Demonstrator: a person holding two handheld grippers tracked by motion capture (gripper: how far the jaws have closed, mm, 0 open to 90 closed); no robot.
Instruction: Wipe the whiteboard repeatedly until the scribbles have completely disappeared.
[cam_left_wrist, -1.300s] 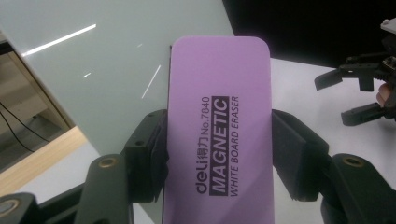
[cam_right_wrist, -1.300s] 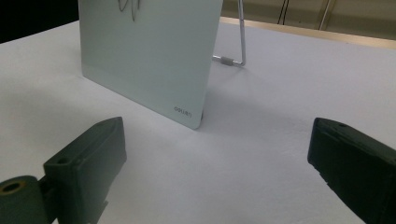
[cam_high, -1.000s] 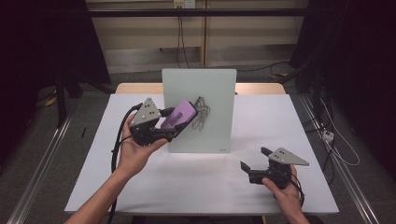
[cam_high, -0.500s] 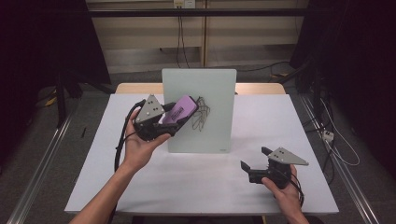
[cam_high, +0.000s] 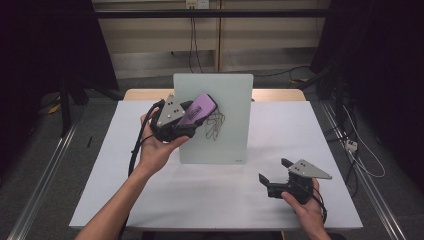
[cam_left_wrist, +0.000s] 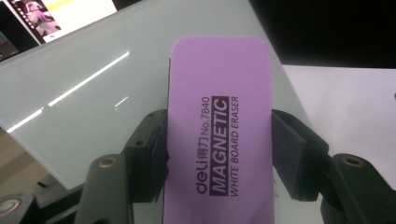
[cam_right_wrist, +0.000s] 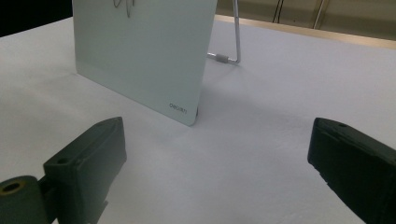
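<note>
1. Left gripper (cam_high: 192, 117) clamps a flat purple eraser (cam_left_wrist: 218, 126) (rounded corners, matte) against the glossy glass whiteboard (cam_high: 227, 135), beside black scribble (cam_high: 215, 125).
2. Right gripper (cam_high: 274, 171) jaws wide, holding nothing, above the white tablecloth (cam_high: 210, 192).

Light: bright on the desk (cam_high: 310, 135), surroundings dark
Glare: streaks across the whiteboard (cam_left_wrist: 93, 79)
Shadow: soft beside the whiteboard's foot
Focus: near fingers (cam_right_wrist: 88, 163) blurred

one eraser (cam_high: 198, 109), one whiteboard (cam_high: 227, 130), two tongs
</note>
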